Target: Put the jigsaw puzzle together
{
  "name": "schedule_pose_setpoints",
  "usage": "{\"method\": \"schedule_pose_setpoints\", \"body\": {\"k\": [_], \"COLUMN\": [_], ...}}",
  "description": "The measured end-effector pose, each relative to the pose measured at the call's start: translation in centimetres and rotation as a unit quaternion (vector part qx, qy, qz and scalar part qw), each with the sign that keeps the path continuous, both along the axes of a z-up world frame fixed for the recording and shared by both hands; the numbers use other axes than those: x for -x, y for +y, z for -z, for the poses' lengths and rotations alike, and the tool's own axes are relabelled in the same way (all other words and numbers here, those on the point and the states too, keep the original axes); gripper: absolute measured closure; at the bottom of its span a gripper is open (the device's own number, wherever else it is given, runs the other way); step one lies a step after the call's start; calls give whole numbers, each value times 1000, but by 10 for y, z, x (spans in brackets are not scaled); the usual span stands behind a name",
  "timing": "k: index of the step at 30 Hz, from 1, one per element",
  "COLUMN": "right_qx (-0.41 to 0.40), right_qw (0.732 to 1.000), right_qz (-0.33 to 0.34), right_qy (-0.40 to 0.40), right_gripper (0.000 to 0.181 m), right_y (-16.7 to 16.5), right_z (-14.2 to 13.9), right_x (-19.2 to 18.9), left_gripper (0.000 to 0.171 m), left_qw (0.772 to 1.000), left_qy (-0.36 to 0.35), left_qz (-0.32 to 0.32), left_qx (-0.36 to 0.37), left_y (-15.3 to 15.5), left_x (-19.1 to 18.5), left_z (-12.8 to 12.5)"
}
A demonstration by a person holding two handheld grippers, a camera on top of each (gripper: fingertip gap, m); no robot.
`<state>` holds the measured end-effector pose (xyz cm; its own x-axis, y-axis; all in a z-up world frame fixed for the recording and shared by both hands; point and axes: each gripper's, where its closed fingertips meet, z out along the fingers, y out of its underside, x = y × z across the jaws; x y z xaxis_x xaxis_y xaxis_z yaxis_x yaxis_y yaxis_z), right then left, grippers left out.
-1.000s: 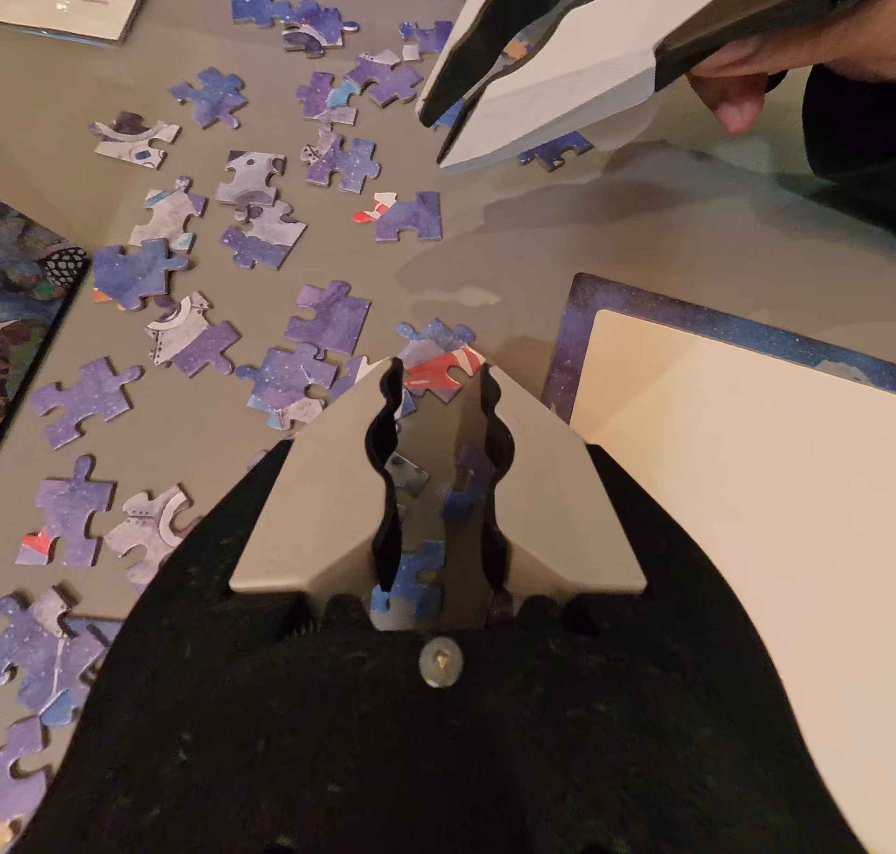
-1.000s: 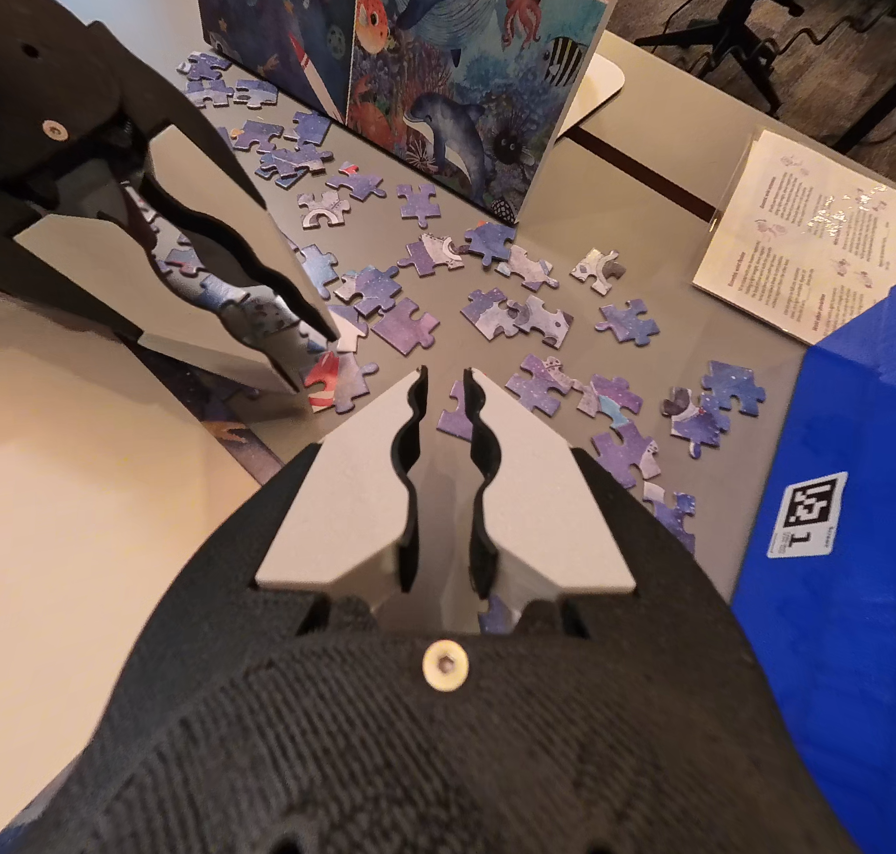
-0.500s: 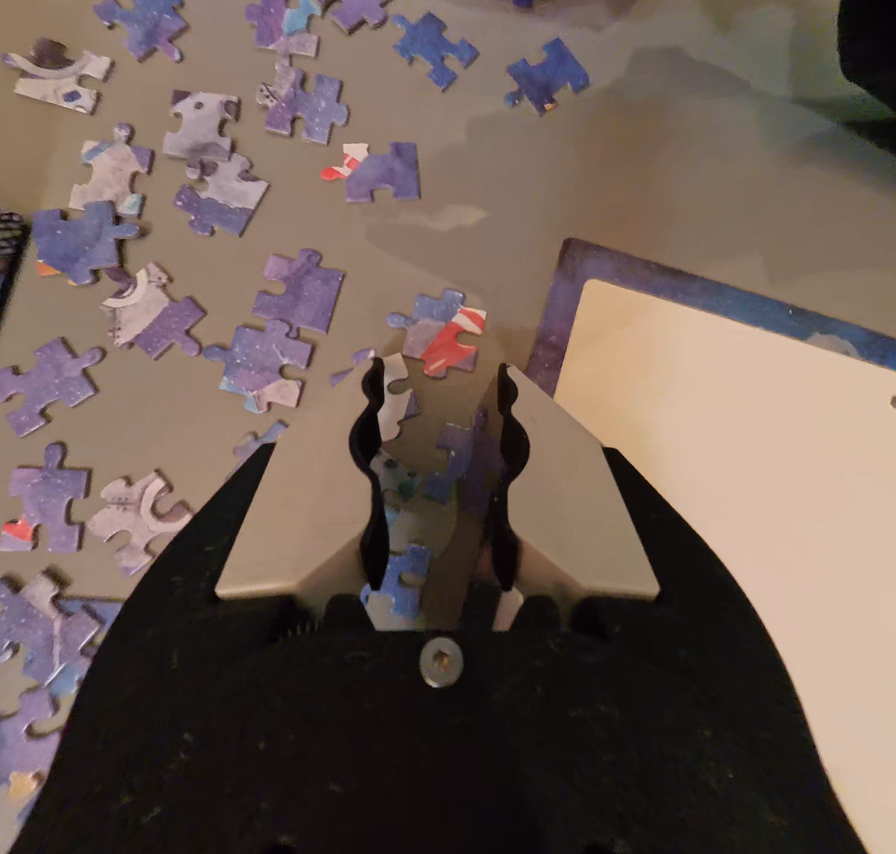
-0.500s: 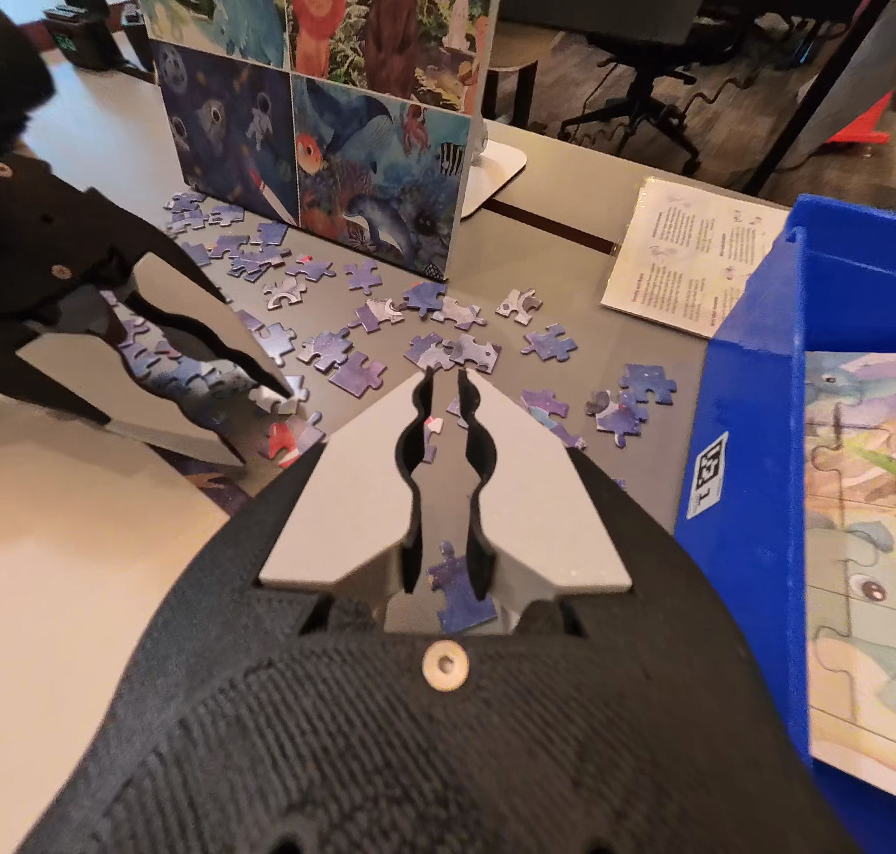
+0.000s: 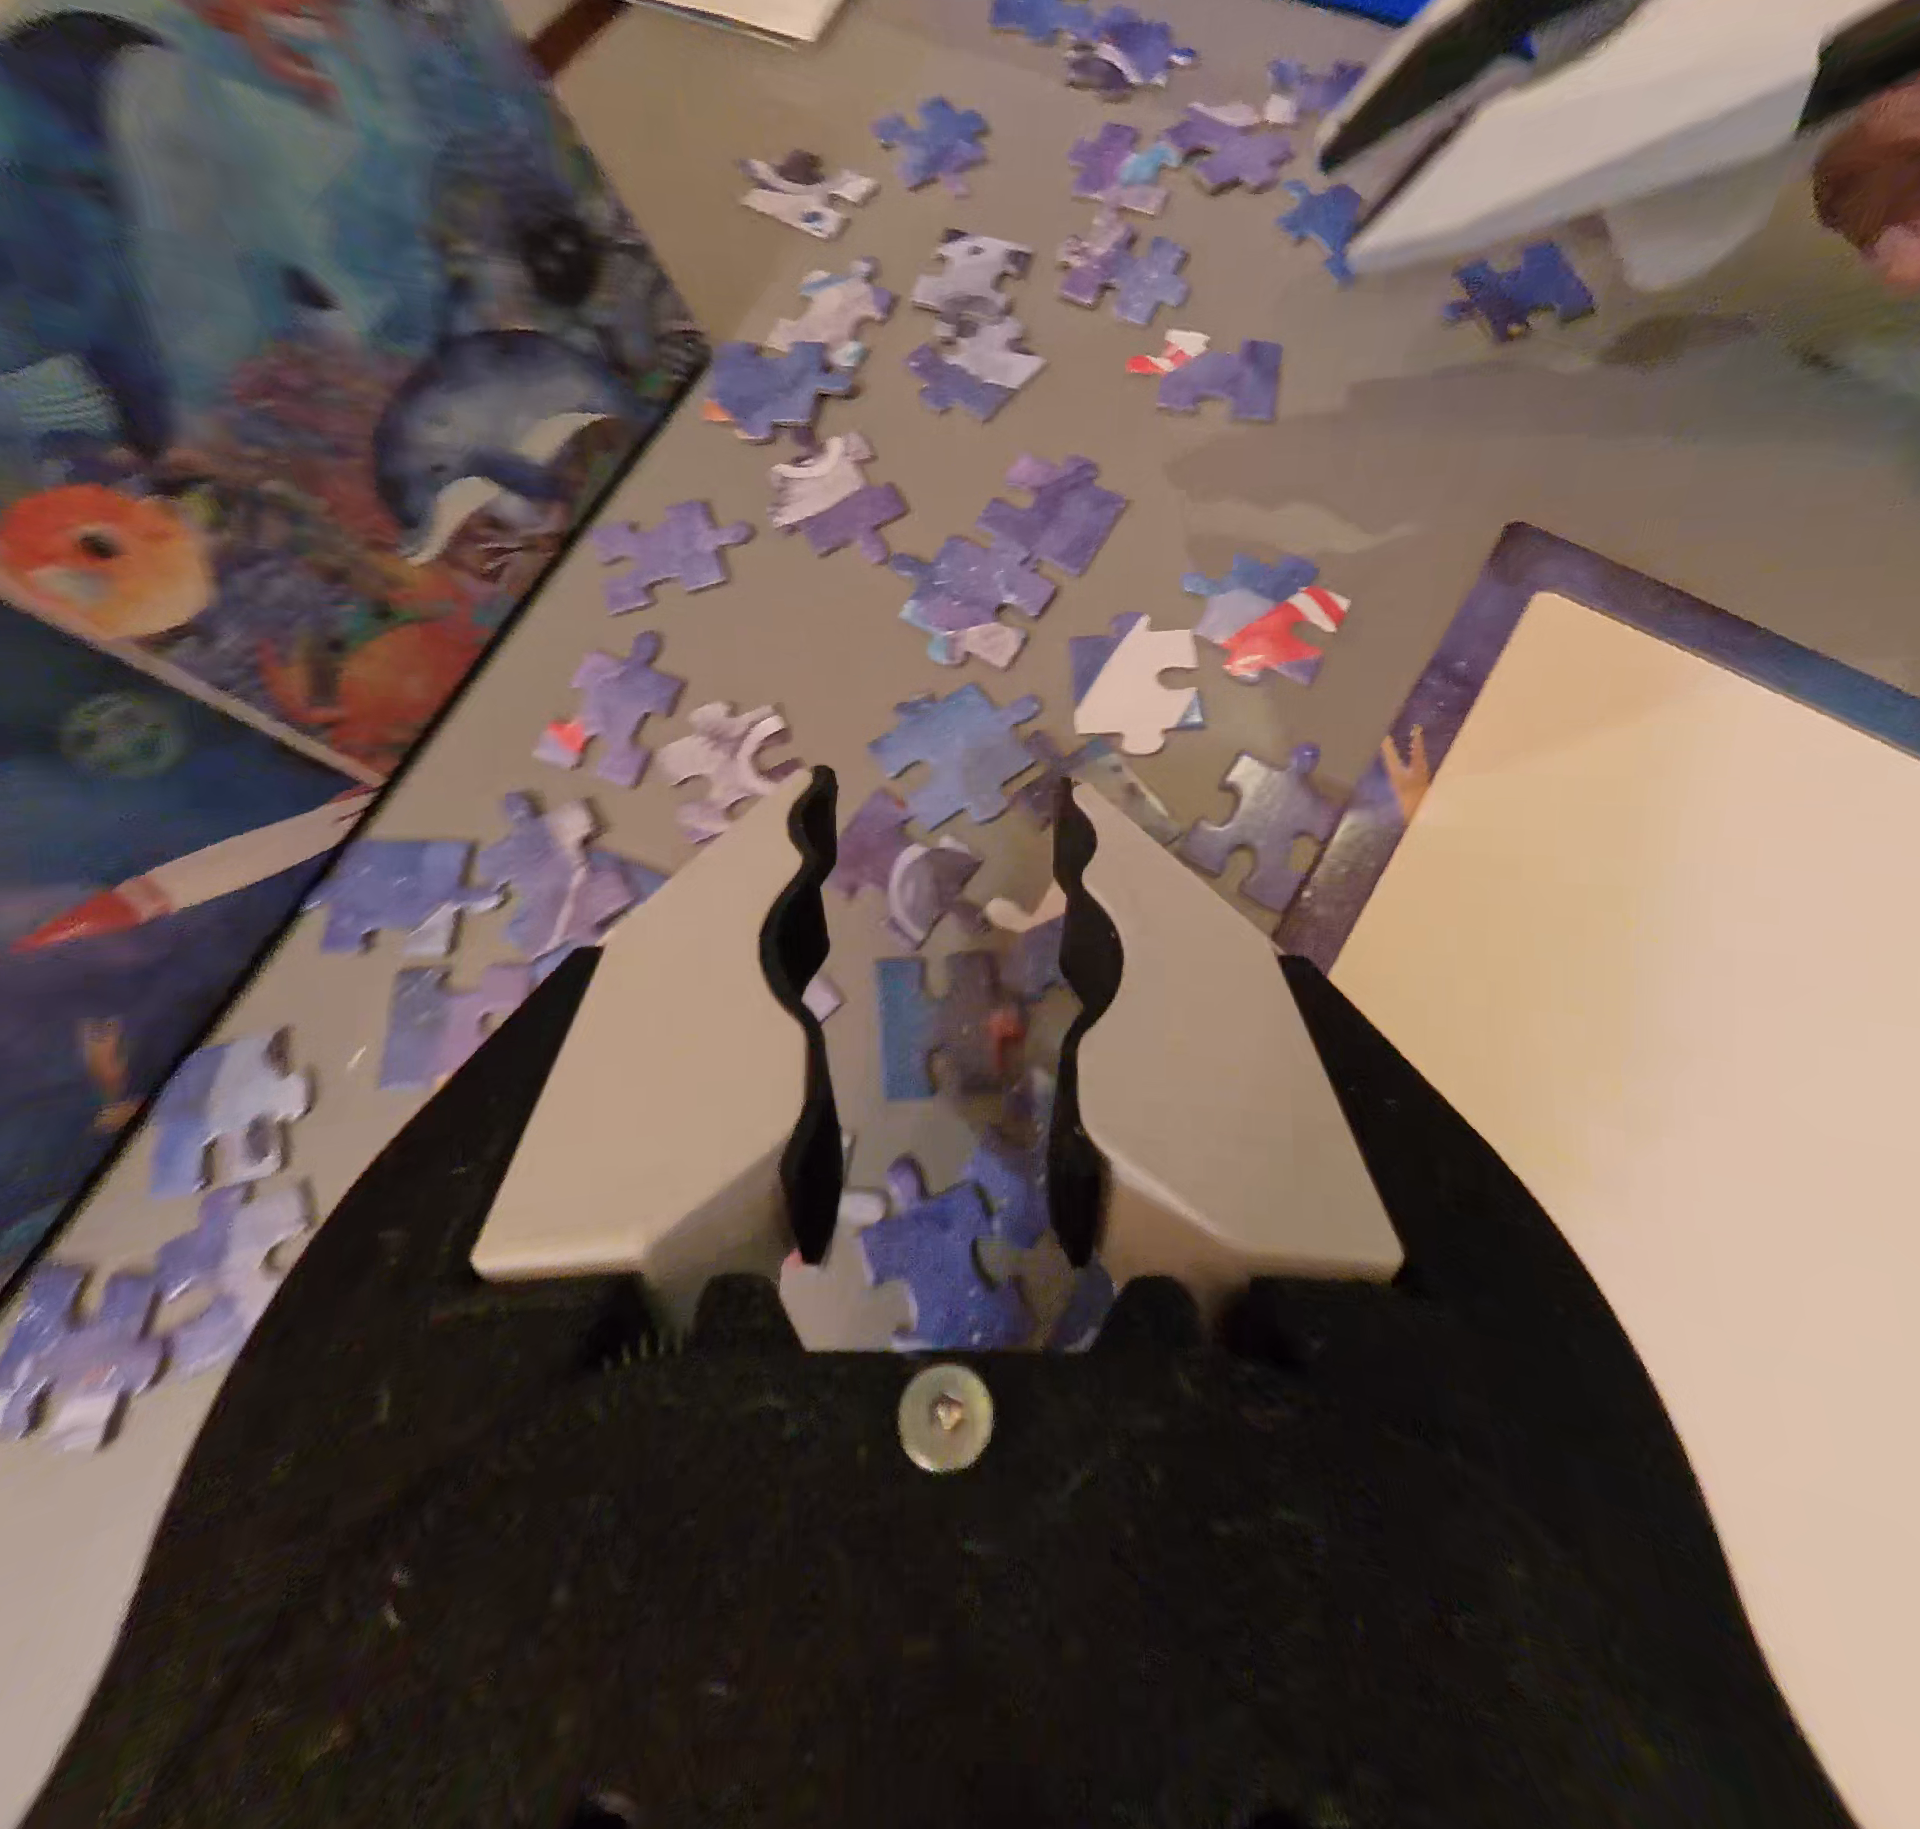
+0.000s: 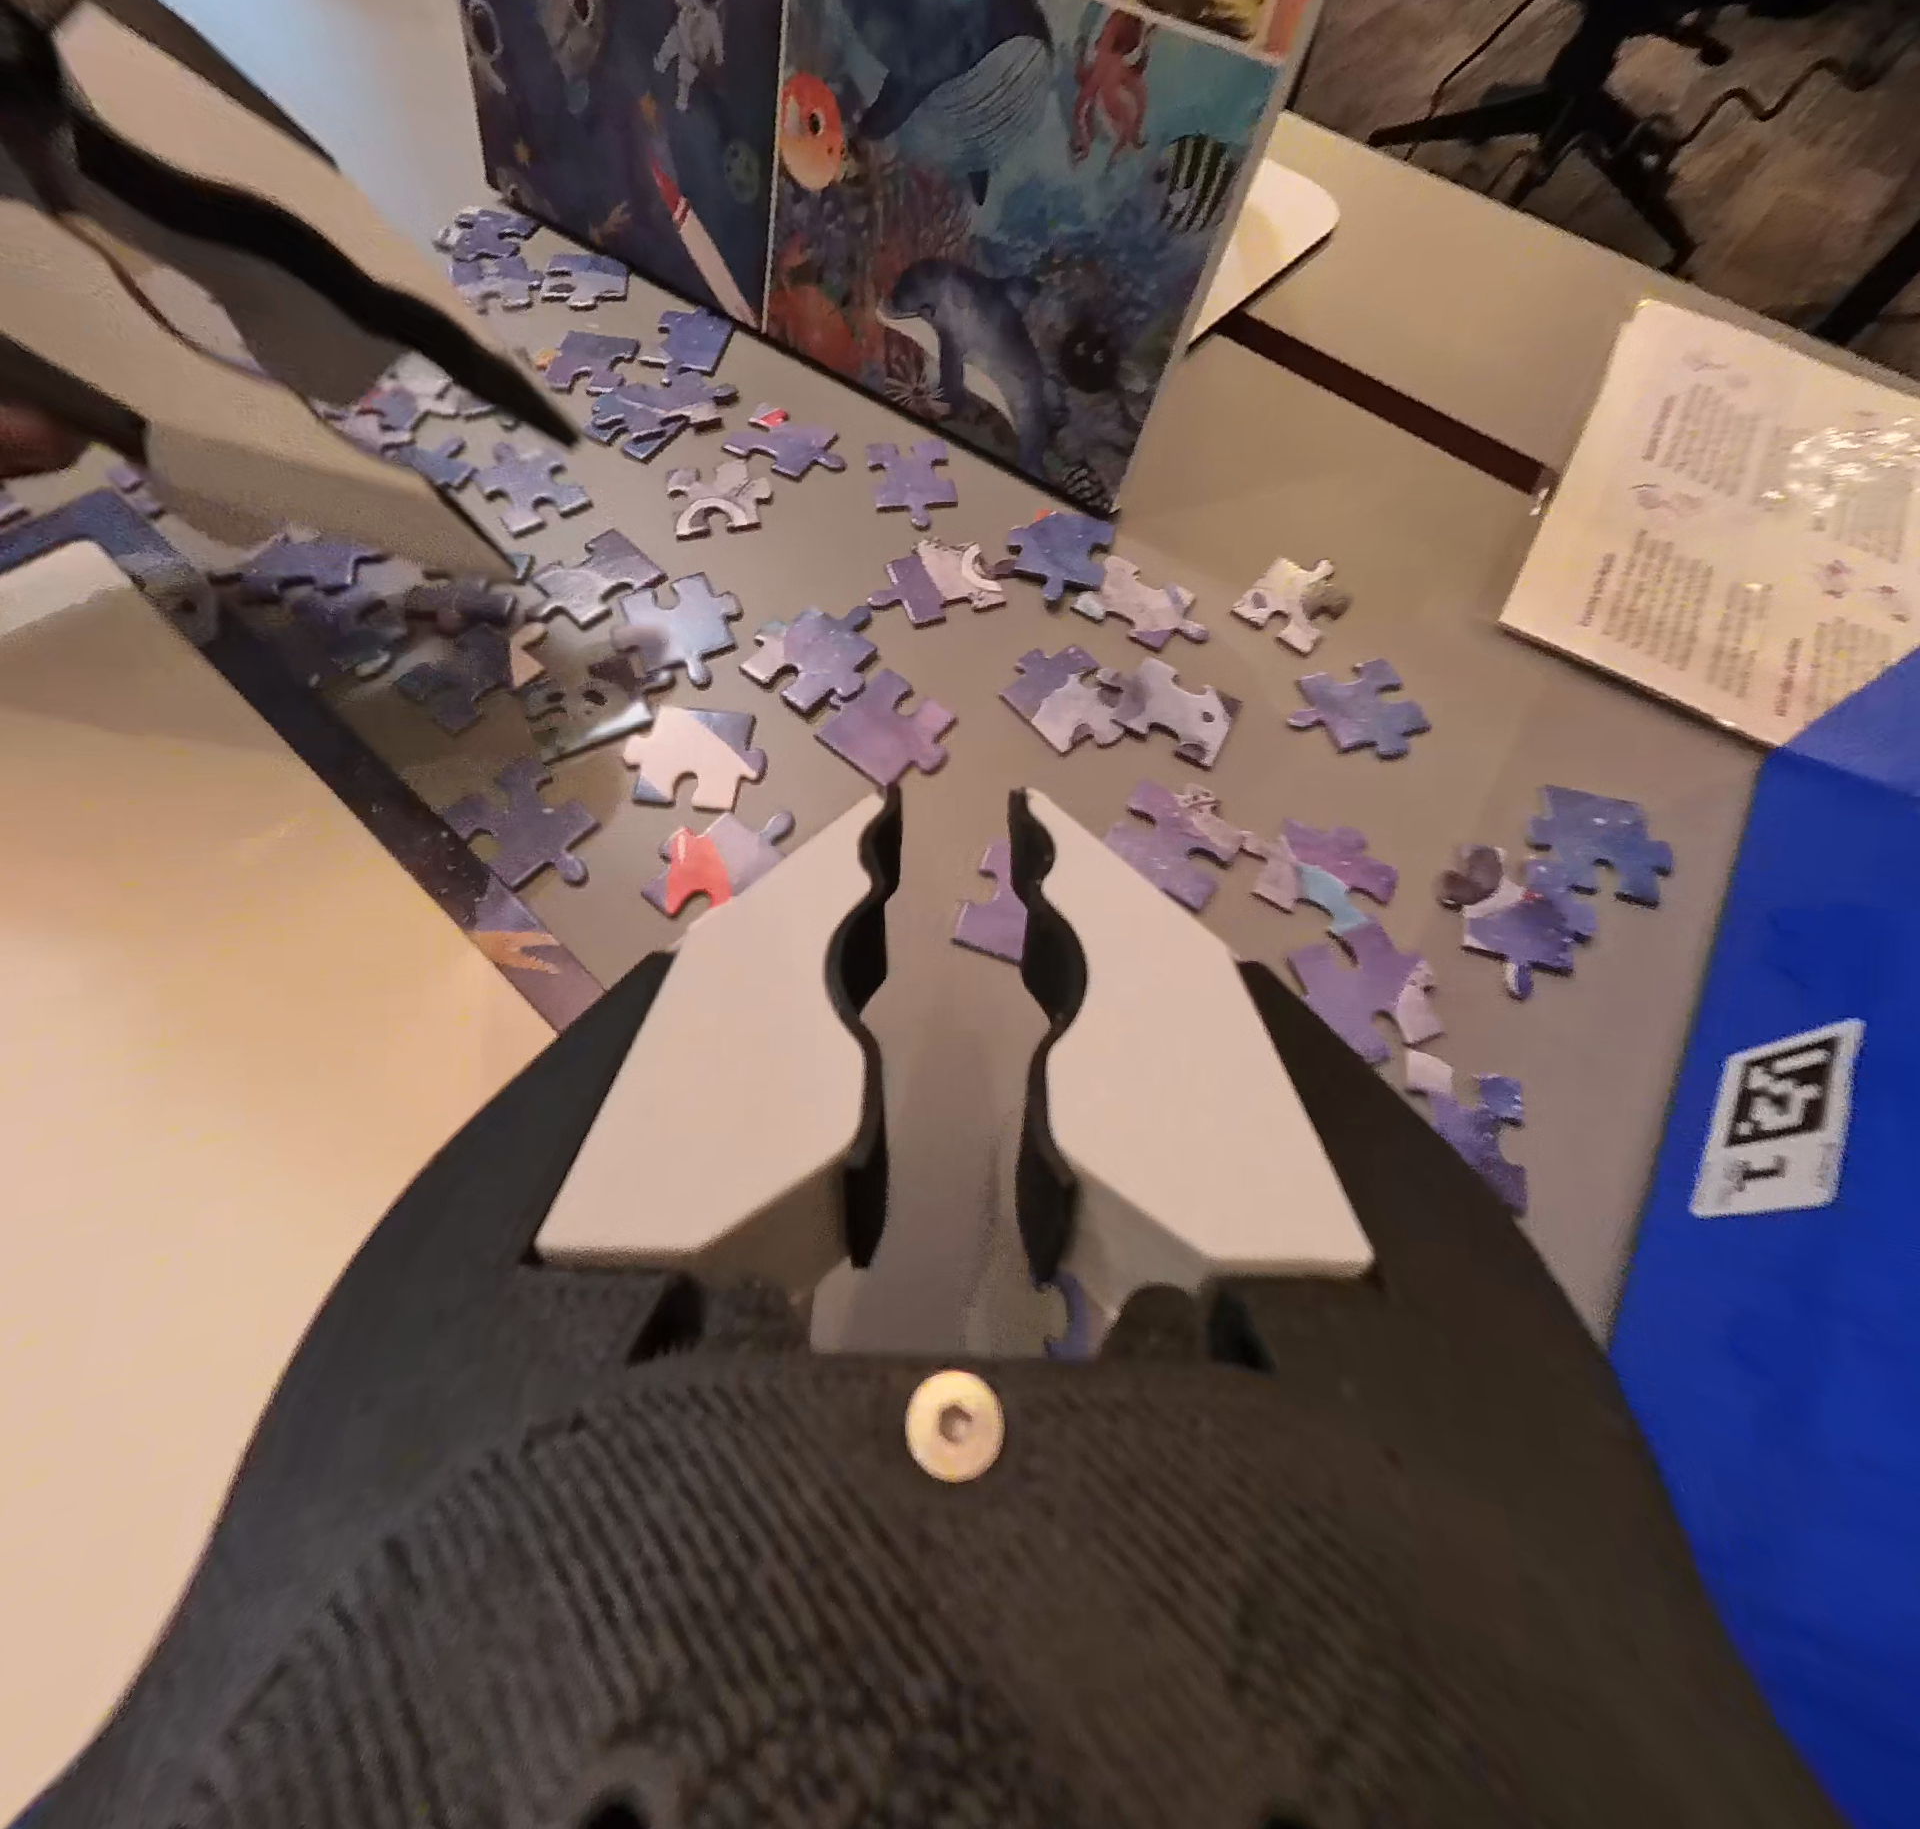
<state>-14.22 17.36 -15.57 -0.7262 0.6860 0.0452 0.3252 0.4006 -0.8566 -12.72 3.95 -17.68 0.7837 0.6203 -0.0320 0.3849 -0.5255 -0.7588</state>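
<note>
Several loose purple and blue puzzle pieces point(image 5: 977, 584) lie scattered on the grey table. The puzzle tray point(image 5: 1455, 699), with a dark starry border and a bare cream inside, lies at the right. My left gripper point(image 5: 940, 792) is open and empty, low over pieces beside the tray's corner. One piece lies white side up point(image 5: 1132, 683) just ahead of it, next to a red-and-white piece point(image 5: 1273, 621). My right gripper point(image 6: 956, 803) is open and empty above the table, near the red-and-white piece point(image 6: 707, 860) and the tray point(image 6: 416, 813). It also shows at the top right of the left wrist view point(image 5: 1340, 210).
The picture-covered puzzle box point(image 5: 260, 377) stands at the left edge of the piece field, and at the back in the right wrist view point(image 6: 935, 169). A blue bin point(image 6: 1818, 948) stands at the right. A printed sheet point(image 6: 1714, 532) lies behind it. The tips of one gripper are about 15 cm away from the tips of the other.
My left gripper has opened wider and drawn back. The white-backed piece that was at its tips now lies free on the table. My right gripper has dropped back toward the pieces.
</note>
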Motion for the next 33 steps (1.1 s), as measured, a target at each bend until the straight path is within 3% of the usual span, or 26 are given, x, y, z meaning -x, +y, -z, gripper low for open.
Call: {"method": "schedule_pose_setpoints", "body": {"k": [5,12,17,22,29,30,31,33], "right_qx": [-12,6,-17,-58,-38,-26,-13,8], "right_qw": [1000,996,994,993,993,994,995,994], "right_qz": [-22,-62,-80,-67,-70,-72,-69,-77], "right_qy": [-14,-58,-69,-72,-87,-84,-77,-80], "right_gripper": [160,157,146,140,147,169,177,165], "right_y": [-13,-44,-81,-83,-79,-79,-77,-74], "right_z": [13,35,44,56,54,51,46,39], "right_x": [-5,-17,-22,-20,-21,-21,-20,-22], "left_gripper": [136,145,150,151,151,151,150,150], "left_qw": [996,984,976,973,975,975,976,977], "left_qy": [42,83,82,82,85,85,85,87], "left_qz": [-75,-135,-145,-150,-141,-137,-132,-124], "left_qx": [-33,-75,-143,-157,-150,-152,-152,-148], "left_y": [-47,-81,-82,-85,-78,-75,-72,-66], "left_x": [6,5,4,4,2,1,0,-2], "left_z": [-20,-51,-70,-74,-71,-71,-70,-69]}}
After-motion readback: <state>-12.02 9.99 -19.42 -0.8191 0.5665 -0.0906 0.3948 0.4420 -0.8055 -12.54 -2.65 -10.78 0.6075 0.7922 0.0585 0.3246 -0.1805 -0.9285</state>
